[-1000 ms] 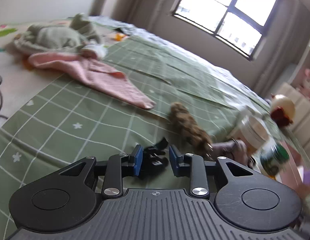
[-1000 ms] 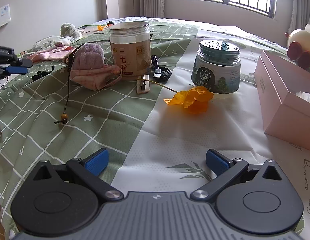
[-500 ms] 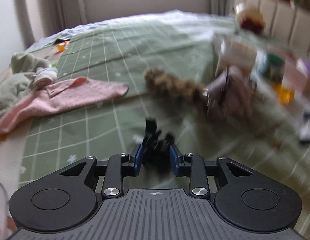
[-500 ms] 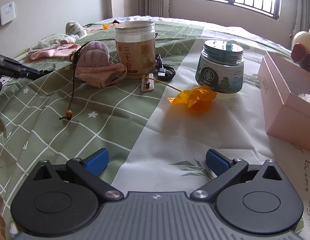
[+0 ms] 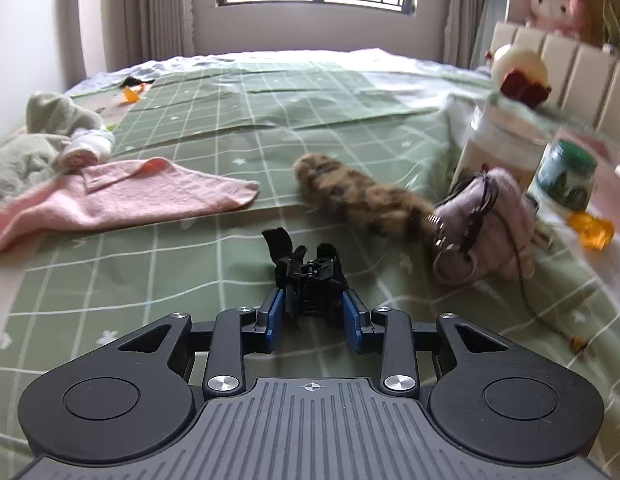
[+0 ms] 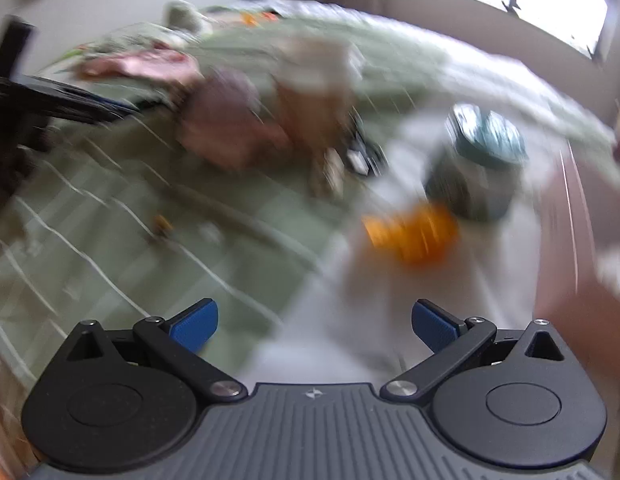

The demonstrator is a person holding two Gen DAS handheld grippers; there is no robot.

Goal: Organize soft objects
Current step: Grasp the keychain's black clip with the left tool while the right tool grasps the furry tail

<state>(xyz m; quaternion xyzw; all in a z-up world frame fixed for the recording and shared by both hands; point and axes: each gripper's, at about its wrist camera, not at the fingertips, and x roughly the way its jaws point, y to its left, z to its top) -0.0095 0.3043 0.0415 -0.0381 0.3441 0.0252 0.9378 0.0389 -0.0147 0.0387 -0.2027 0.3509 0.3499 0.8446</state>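
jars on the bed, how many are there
2. The tall clear jar stands at the right behind the pinkish knit pouch; the shorter green-lidded jar is just right of it. Others may sit beyond the frame.

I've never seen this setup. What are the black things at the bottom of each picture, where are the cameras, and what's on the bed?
A person holds a two-finger tool in each hand; each carries a wide-angle camera looking along its jaws. The left wrist view shows the left gripper: its jaws have just opened wider, then eased in, and appear to grip a black hair clip. The blurred right wrist view shows the right gripper, open and empty. On the green bedspread lie a pink cloth, a furry tail, a pink pouch, a pale jar and a green-lidded jar.
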